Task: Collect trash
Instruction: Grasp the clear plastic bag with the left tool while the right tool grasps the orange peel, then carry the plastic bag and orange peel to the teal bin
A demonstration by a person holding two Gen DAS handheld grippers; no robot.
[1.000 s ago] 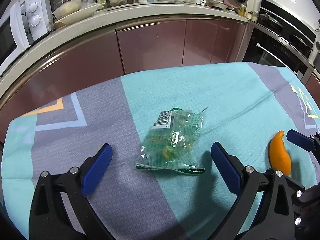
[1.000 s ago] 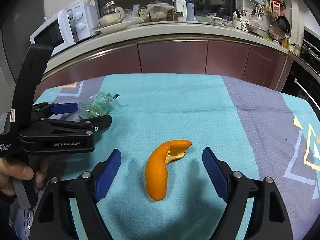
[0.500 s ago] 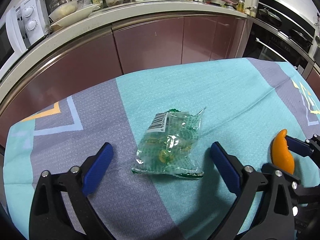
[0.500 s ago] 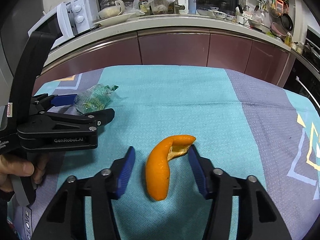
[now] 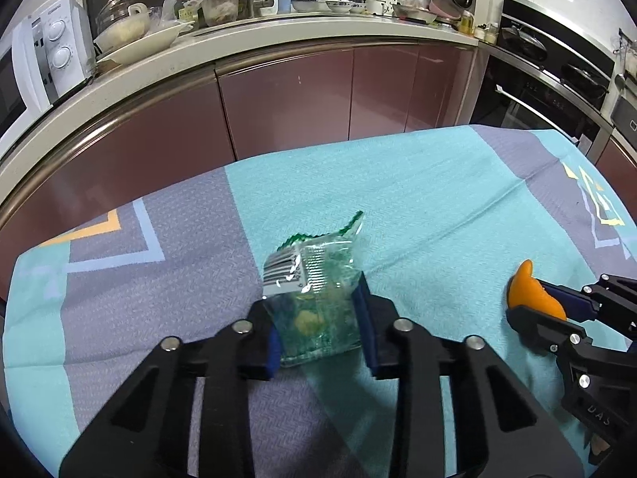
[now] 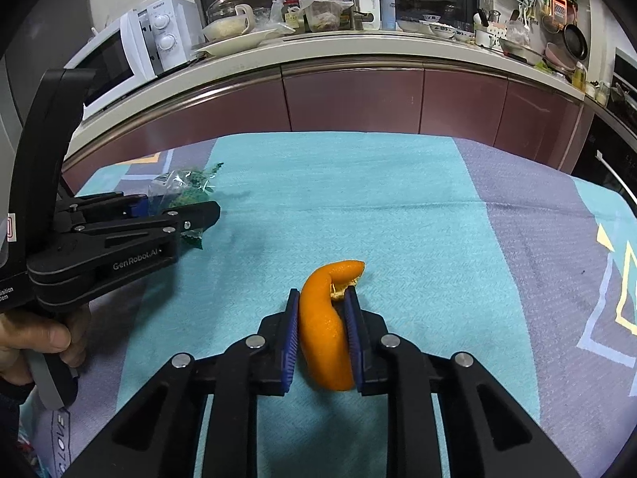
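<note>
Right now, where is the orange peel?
The orange peel lies on the tablecloth, pinched between the right gripper pads, right of the plastic wrapper.

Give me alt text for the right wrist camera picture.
The right gripper has just closed its blue pads on an orange peel lying on a teal and grey tablecloth. At left, the left gripper clamps a green plastic wrapper; a kitchen counter runs behind.

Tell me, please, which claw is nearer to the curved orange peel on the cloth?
Right. The right claw has just closed its blue pads on the curved orange peel. The left claw, off to the peel's left, has just closed on the crinkled clear-green plastic wrapper.
</note>
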